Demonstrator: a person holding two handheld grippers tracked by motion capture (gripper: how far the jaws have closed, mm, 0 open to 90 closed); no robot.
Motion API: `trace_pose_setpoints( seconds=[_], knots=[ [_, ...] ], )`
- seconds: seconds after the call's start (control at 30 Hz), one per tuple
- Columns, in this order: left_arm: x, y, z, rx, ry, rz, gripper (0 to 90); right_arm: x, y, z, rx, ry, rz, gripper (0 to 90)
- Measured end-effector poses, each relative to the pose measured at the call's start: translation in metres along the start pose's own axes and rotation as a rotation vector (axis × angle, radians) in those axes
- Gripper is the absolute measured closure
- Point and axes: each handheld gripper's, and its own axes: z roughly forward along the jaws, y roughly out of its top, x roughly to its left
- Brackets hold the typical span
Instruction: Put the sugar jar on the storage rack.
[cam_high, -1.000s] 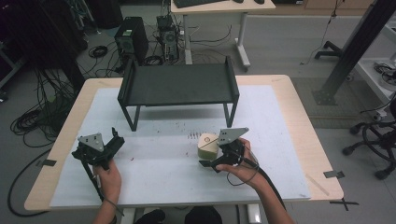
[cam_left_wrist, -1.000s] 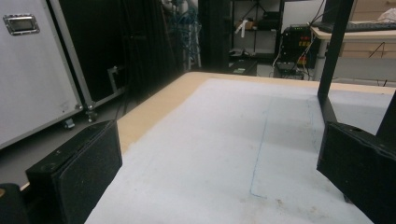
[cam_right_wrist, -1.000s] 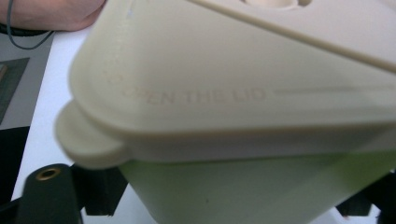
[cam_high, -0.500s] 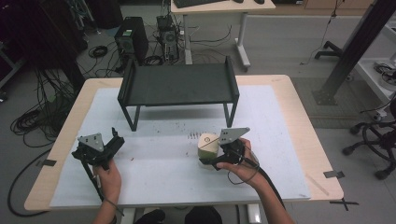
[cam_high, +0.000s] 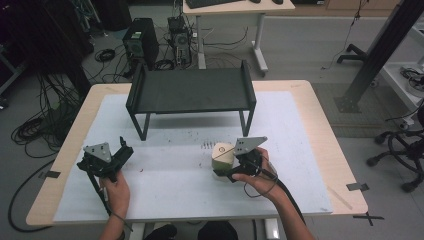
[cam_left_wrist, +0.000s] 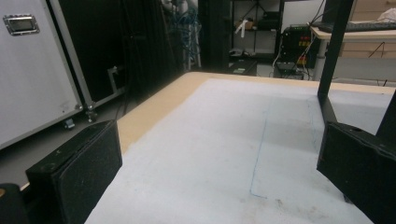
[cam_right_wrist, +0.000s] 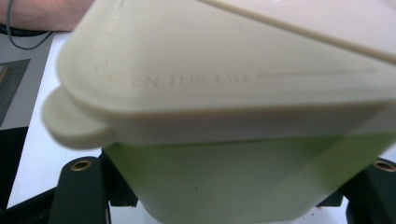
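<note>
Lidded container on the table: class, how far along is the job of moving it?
Done: the right claw has just closed on the container. In hand: it sits gripped on the table mat. Left: lifting it, perhaps onto the black shelf. The left claw stands open.

Container (cam_high: 222, 156) before shelf (cam_high: 192, 90), on table (cam_high: 310, 115)

Pale green lidded container (cam_high: 222, 158), upright on the white mat (cam_high: 300, 150).

Dim room, table evenly lit from above.
Soft shadow under black shelf (cam_high: 192, 91); container (cam_right_wrist: 224, 112) close-up blurred, washed out; high view slightly soft.
</note>
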Motion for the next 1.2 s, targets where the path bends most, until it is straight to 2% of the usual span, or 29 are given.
trace_pose_setpoints(
  seconds=[0.7,1.2],
  knots=[
    [0.0012,0.0000,-0.0002,0.000,0.000,-0.010,0.2,0.0006,-0.0001,-0.0001,0.002,-0.005,-0.016,28.9],
    [0.0001,-0.0001,-0.0002,-0.001,-0.001,0.002,0.2,0.0006,-0.0003,0.0001,0.000,-0.006,-0.015,28.8]
  ],
)
